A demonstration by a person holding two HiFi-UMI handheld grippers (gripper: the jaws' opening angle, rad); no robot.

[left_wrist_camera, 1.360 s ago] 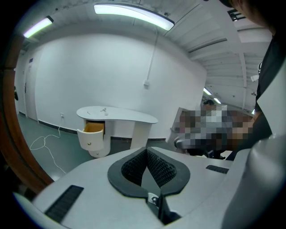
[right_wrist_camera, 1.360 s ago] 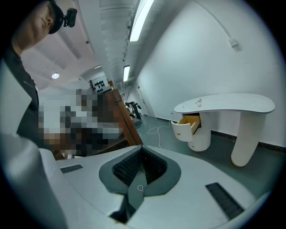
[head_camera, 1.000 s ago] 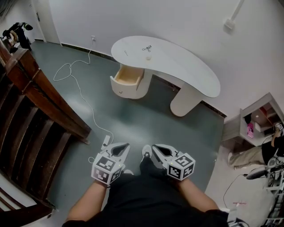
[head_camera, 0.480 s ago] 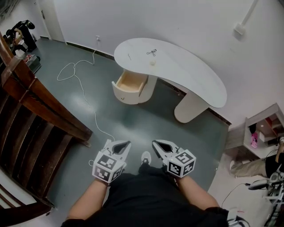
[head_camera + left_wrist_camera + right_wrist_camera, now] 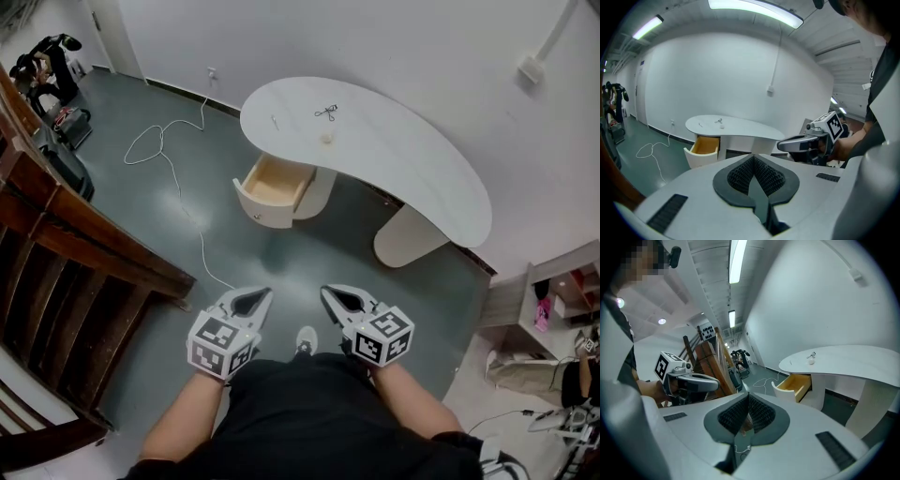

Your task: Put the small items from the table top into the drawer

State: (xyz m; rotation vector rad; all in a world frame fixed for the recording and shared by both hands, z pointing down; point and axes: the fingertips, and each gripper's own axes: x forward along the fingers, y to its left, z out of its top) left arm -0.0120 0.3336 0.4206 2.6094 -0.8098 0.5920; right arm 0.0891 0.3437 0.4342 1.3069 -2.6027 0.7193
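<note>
A white kidney-shaped table point(image 5: 412, 159) stands by the far wall. On its left end lie a small black wiry item point(image 5: 327, 112), a pale round item point(image 5: 326, 139) and a thin sliver point(image 5: 274, 121). Below them a drawer point(image 5: 274, 183) is pulled out, its wooden inside showing nothing. My left gripper point(image 5: 251, 302) and right gripper point(image 5: 337, 300) are held side by side in front of my body, well short of the table over the green floor. Both are shut with nothing in them. The left gripper view shows the table point(image 5: 740, 125) and the drawer point(image 5: 705, 145) far ahead.
A dark wooden stair railing point(image 5: 84, 244) runs along the left. A white cable point(image 5: 178, 187) snakes over the floor toward the wall socket. Black equipment point(image 5: 52, 66) stands in the far left corner. A shelf unit point(image 5: 562, 291) stands at the right.
Both grippers have been carried forward together toward the table, and the view has shifted with them. Their jaws have stayed shut.
</note>
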